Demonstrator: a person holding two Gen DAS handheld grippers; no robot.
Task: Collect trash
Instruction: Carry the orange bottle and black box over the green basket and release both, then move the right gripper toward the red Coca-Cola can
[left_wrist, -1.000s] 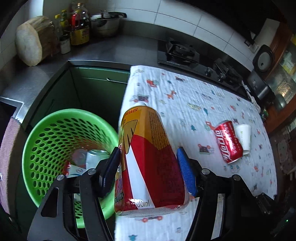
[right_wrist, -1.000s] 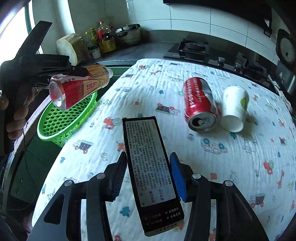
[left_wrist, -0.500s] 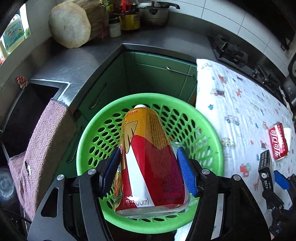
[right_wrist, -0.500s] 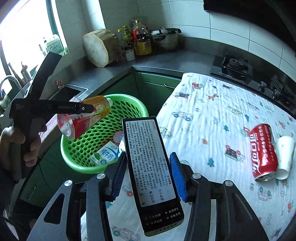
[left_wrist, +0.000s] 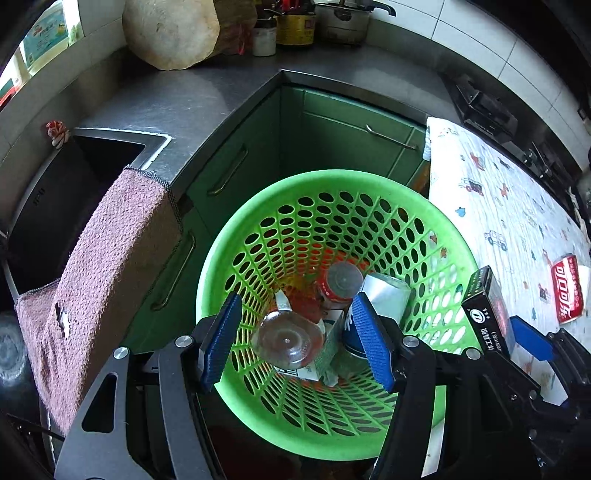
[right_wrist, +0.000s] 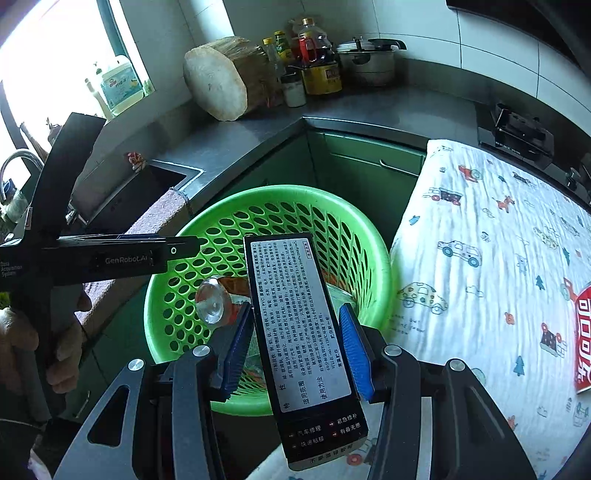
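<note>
Left gripper (left_wrist: 295, 343): we see it open, empty, above the basket (left_wrist: 369, 184).
Right gripper (right_wrist: 295, 343): we see it clamp the box (right_wrist: 299, 332).
Left view only: cans (left_wrist: 341, 284) inside basket.

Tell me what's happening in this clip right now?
A person is clearing trash off a table with a cartoon-print cloth into a green perforated plastic basket. The left gripper hangs open and empty over the basket, where a red-and-yellow drink can lies among other cans and cartons. The right gripper is clamped on a long black box with a white printed label, held above the basket's rim. A red soda can lies on the table.
</note>
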